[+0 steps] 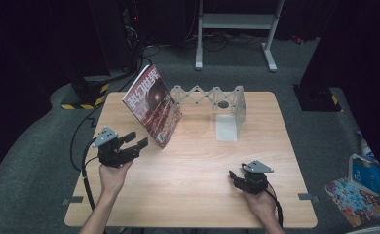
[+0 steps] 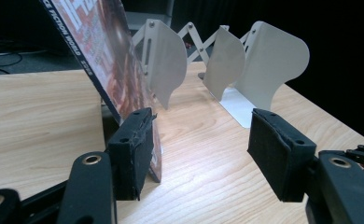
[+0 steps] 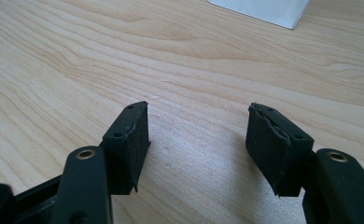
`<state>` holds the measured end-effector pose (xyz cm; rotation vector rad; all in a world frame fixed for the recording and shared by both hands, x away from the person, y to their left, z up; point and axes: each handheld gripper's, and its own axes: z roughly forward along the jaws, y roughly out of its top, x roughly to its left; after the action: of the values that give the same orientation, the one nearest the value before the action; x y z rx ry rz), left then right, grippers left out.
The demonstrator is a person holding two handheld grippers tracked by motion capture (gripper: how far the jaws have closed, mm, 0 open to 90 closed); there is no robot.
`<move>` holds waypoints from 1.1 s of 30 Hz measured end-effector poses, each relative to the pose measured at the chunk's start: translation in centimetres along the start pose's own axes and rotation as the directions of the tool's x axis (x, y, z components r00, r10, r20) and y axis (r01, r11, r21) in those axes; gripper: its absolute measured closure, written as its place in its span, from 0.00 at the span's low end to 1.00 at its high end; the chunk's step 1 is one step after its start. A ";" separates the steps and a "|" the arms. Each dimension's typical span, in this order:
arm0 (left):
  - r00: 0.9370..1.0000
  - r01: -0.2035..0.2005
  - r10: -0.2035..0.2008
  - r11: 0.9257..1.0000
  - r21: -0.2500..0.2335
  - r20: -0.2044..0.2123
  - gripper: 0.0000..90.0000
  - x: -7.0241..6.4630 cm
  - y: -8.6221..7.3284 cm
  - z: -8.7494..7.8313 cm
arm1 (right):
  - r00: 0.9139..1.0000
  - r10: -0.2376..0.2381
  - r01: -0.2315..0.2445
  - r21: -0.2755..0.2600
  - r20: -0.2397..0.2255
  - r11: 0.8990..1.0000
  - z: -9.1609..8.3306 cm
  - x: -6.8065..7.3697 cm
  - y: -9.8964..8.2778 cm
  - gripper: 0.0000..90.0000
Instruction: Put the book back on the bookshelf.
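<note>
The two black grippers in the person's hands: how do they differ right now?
The left gripper sits beside the tilted magazine, one pad close against the cover's lower corner; the right gripper has bare table between its jaws. In the high view the left gripper points up toward the magazine, while the right gripper points leftward over the table's near part. Both are black, stand open and grip nothing.

magazine [image 1: 152, 105] on table [image 1: 193, 195], leaning against expanding rack [image 1: 212, 100], left gripper [image 1: 132, 140] just before it
</note>
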<state>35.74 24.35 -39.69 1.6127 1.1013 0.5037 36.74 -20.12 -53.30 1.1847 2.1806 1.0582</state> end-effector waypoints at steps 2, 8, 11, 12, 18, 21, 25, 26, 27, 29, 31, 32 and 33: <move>1.000 0.003 -0.003 1.000 -0.001 0.006 0.45 -0.1 -0.2 0.0 | 1.000 0.000 0.000 0.000 0.000 1.000 0.0 0.0 0.0 0.44; 1.000 0.004 -0.004 1.000 -0.005 0.015 0.45 -0.4 -0.4 -0.1 | 1.000 0.000 0.000 0.000 -0.001 1.000 0.0 0.0 0.0 0.44; 1.000 -0.001 0.001 1.000 -0.006 0.017 0.45 -0.5 -0.5 -0.2 | 1.000 0.000 0.000 0.000 -0.001 1.000 0.0 0.0 0.0 0.44; 1.000 -0.001 0.002 1.000 -0.009 0.018 0.45 -0.6 -0.5 -0.2 | 1.000 0.000 0.000 0.000 -0.001 1.000 0.0 0.0 0.0 0.44; 1.000 0.000 0.001 1.000 -0.011 0.028 0.45 -0.9 -0.7 -0.2 | 1.000 0.000 0.000 0.000 -0.001 1.000 0.0 0.0 0.0 0.44; 1.000 -0.003 0.003 1.000 -0.010 0.031 0.45 -1.1 -0.8 -0.1 | 1.000 0.000 0.000 0.000 -0.001 1.000 0.0 0.0 0.0 0.44; 0.999 -0.012 0.012 1.000 -0.005 0.033 0.45 -1.2 -1.0 -0.1 | 1.000 0.000 0.000 0.000 -0.001 1.000 0.0 0.0 0.0 0.44; 0.999 -0.013 0.013 1.000 -0.006 0.032 0.45 -1.3 -1.0 0.0 | 1.000 0.000 0.000 0.000 -0.001 1.000 0.0 0.0 0.0 0.44; 0.999 -0.011 0.012 1.000 -0.009 0.031 0.45 -1.4 -1.1 0.0 | 1.000 0.000 0.000 0.000 -0.001 1.000 0.0 0.0 0.0 0.44; 0.999 -0.015 0.015 1.000 -0.007 0.032 0.45 -1.5 -1.2 0.0 | 1.000 0.000 0.000 0.000 -0.001 1.000 0.0 0.0 0.0 0.44; 0.999 -0.019 0.020 1.000 -0.005 0.033 0.44 -1.6 -1.2 0.1 | 1.000 0.000 0.000 0.000 -0.001 1.000 0.0 0.0 0.0 0.44; 0.999 -0.017 0.017 1.000 -0.006 0.034 0.45 -1.7 -1.3 0.1 | 1.000 0.000 0.000 0.000 -0.001 1.000 0.0 0.0 0.0 0.44; 0.999 -0.019 0.019 1.000 -0.005 0.034 0.44 -1.7 -1.3 0.1 | 1.000 0.000 0.000 0.000 -0.001 1.000 0.0 0.0 0.0 0.44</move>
<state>34.50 22.83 -40.57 1.6231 1.0596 0.4891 36.73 -20.10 -53.30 1.1846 2.1812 1.0590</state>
